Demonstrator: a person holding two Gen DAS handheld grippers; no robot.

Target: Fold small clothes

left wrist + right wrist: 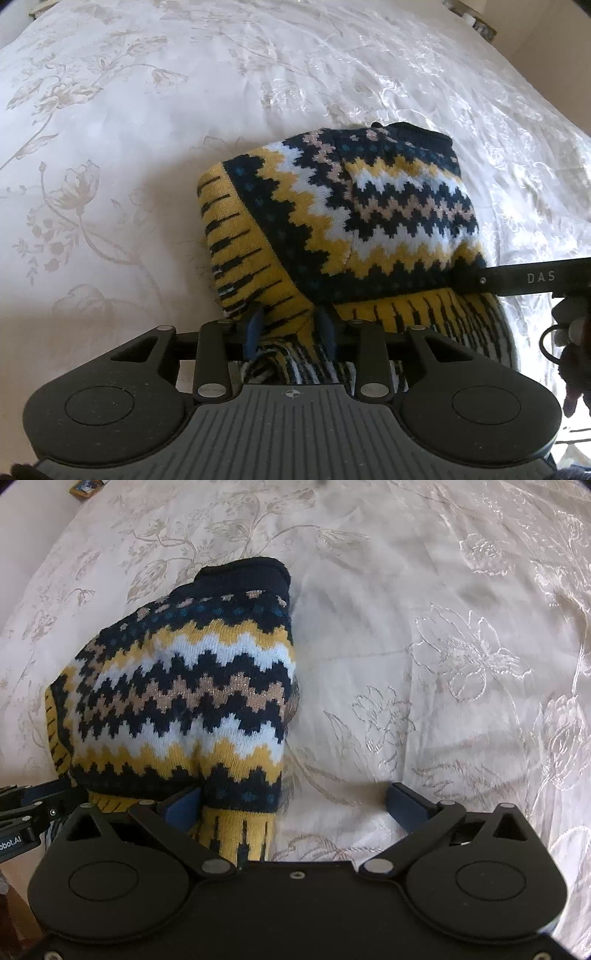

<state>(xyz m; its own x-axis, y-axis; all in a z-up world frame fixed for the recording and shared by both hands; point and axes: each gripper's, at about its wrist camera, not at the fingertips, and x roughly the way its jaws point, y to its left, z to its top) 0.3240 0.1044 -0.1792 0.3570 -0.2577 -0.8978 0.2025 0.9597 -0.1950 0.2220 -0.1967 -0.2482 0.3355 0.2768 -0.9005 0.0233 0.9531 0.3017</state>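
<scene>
A small knitted sweater (354,214) with navy, yellow, white and tan zigzags lies folded on the bed; it also shows in the right wrist view (184,694). My left gripper (290,325) is shut on the sweater's yellow ribbed hem at its near edge. My right gripper (295,806) is open, its left finger (181,806) against the near hem and its right finger over bare bedcover. The right gripper's black finger reaches in from the right in the left wrist view (517,280) and lies on the sweater's near right corner.
A white bedcover (147,184) with a beige embroidered flower pattern stretches all around the sweater; it also fills the right wrist view (443,664). The bed's far edge and a small framed object (86,486) show at the top.
</scene>
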